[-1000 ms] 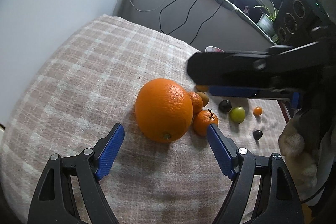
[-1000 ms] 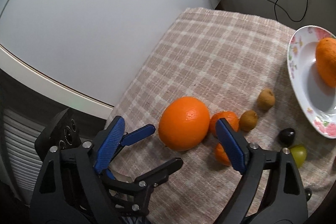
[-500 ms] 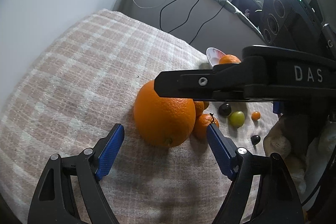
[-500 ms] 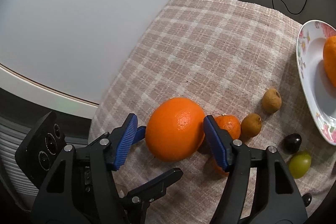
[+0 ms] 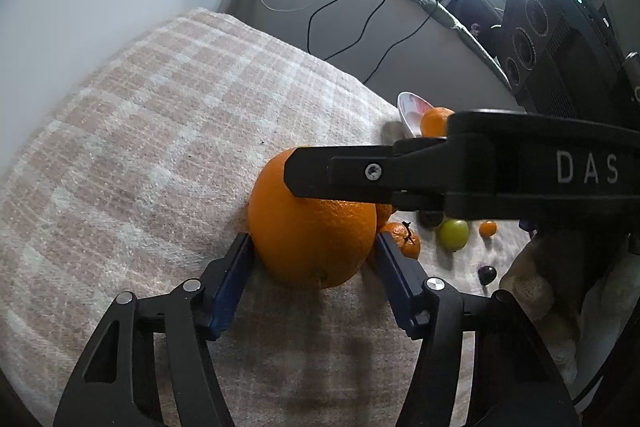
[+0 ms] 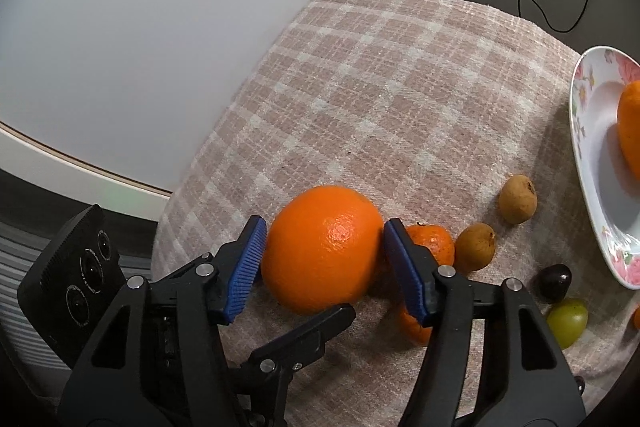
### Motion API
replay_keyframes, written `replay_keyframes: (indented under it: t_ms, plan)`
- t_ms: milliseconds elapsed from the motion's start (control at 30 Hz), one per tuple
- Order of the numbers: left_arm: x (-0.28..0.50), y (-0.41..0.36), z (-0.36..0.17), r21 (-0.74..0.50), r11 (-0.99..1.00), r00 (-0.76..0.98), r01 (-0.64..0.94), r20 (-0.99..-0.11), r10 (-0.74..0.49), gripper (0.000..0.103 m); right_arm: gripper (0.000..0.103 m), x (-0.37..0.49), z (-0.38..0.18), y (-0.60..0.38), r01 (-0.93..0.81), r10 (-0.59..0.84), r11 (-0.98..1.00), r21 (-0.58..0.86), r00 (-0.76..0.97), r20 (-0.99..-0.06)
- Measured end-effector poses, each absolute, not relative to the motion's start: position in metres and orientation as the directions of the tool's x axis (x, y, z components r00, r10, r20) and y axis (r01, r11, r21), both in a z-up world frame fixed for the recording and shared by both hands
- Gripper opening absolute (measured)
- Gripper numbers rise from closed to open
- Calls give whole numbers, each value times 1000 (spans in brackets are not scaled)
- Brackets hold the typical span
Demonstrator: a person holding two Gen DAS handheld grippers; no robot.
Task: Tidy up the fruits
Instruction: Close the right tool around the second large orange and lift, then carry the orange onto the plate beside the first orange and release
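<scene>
Both grippers close on the same large orange point(image 5: 312, 239), which rests on the checked cloth point(image 5: 160, 155) of the table. The left gripper point(image 5: 314, 251) has just been closing; its blue fingers point(image 5: 234, 279) press the orange's two sides. The right gripper point(image 6: 324, 259) has also been closing; its fingers point(image 6: 246, 263) clamp the fruit crosswise to the left pair. A mandarin point(image 6: 434, 247) lies just beside the orange. Near the table's far edge, a floral plate point(image 6: 588, 163) carries another orange point(image 6: 630, 131).
</scene>
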State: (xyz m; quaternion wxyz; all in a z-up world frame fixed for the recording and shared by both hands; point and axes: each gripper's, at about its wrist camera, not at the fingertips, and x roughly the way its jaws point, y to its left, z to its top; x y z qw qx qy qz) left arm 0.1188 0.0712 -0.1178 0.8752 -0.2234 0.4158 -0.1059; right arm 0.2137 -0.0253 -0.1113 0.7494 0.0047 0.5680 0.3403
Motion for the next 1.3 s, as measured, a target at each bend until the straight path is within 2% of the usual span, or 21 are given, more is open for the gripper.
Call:
replay_keyframes:
  t_ms: [633, 1300]
  plan:
    - [110, 63, -89, -393, 919, 692, 11, -660, -291, 61, 63, 201, -79, -27, -536, 561, 746, 395, 186, -806]
    - [160, -6, -67, -388, 911, 684, 141, -627, -373, 61, 63, 227, -45, -111, -473, 557, 792, 386, 304, -773]
